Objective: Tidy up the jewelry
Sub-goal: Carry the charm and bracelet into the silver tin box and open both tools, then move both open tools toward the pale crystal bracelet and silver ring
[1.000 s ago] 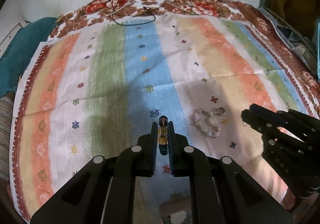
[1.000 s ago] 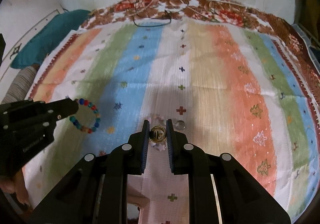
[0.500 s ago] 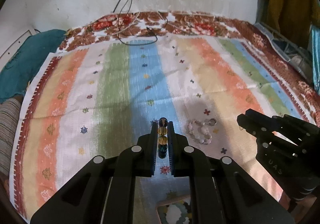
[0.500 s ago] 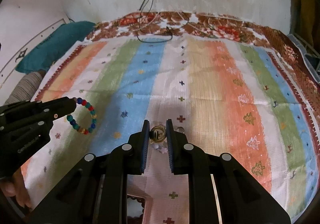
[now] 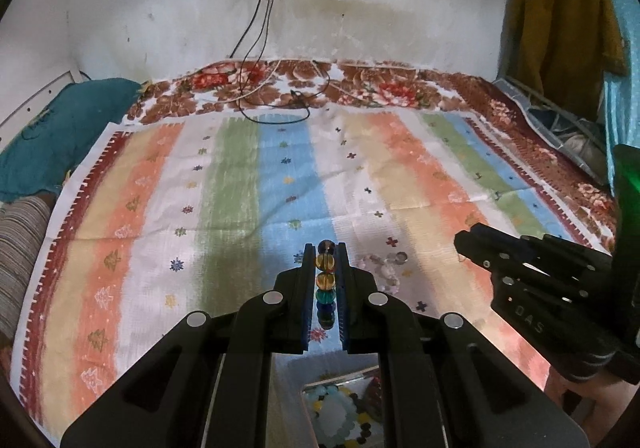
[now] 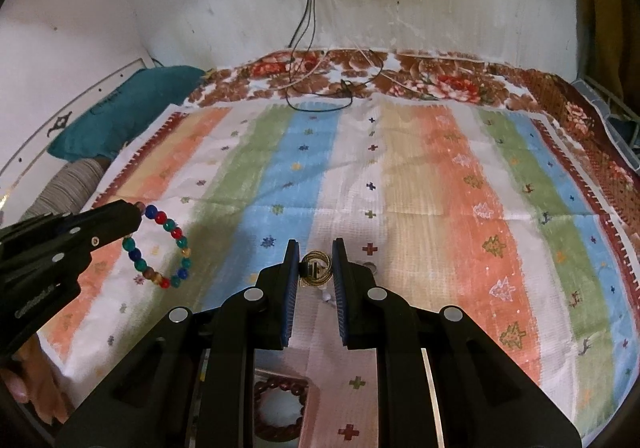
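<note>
My left gripper is shut on a multicoloured bead bracelet, held edge-on above the striped bedspread; the right wrist view shows the bracelet hanging as a ring from the left gripper. My right gripper holds a small coiled gold ring between its pads, with the jaws a little wider than before; it also shows in the left wrist view. A pale bead bracelet and a silver ring lie on the spread. A partitioned jewelry box sits below.
The striped bedspread covers the bed up to a white wall. Black and white cables trail onto its far edge. A teal pillow lies at the left. A brown twisted bracelet rests in the box. Clothes hang at the right.
Both grippers have risen and drawn back from the spread with their pieces, bringing the jewelry box into view below. The right jaws have spread a little around the gold ring.
</note>
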Tool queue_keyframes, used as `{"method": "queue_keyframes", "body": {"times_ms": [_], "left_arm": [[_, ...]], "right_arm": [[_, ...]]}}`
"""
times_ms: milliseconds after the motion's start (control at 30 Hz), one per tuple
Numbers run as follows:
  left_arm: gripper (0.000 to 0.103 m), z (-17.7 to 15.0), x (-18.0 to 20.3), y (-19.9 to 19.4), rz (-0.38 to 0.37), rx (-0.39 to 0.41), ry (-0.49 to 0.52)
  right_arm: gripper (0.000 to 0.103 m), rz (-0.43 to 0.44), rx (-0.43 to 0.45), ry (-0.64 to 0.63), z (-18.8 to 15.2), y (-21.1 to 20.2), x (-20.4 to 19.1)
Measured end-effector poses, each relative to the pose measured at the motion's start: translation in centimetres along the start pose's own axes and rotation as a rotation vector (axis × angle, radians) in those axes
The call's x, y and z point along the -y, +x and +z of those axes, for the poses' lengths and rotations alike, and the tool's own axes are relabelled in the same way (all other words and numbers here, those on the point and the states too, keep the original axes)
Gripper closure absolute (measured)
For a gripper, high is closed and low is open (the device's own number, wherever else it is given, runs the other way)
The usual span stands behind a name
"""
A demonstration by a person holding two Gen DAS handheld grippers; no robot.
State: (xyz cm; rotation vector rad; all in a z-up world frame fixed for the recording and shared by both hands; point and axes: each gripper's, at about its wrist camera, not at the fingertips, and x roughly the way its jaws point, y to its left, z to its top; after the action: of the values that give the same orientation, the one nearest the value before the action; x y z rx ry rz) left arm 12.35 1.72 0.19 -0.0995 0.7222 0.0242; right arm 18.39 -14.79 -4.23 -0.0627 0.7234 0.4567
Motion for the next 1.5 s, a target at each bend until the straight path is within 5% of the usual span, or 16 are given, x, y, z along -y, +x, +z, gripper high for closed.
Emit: {"method": "queue_keyframes", "body": {"times_ms": [1100, 1167, 1200, 1267, 1500], "left_arm": [[0.094, -4.8, 2.0, -7.0, -0.079, 0.051, 0.014], [0.09, -4.9, 1.8, -7.0, -0.043, 0.047, 0.003], [0.082, -4.9, 1.7, -6.9, -0.038, 0.044, 0.0], [0.069, -4.8, 1.2, -6.8, -0.04, 0.036, -0.02], [0.052, -4.4, -0.1, -6.7, -0.035, 0.033, -0.069]], "right_arm": [[0.085, 0.086, 0.006, -0.03, -4.1, -5.2, -2.6], [0.069, 0.094, -0.005, -0.031, -4.3, -5.1, -2.7], [0.05, 0.098, -0.006, -0.029, -4.3, -5.2, -2.7], [0.048, 0.103, 0.003, -0.017, -4.3, -5.5, -2.6], [0.047, 0.083, -0.013, 0.028, -4.0, -5.2, -1.2]]}}
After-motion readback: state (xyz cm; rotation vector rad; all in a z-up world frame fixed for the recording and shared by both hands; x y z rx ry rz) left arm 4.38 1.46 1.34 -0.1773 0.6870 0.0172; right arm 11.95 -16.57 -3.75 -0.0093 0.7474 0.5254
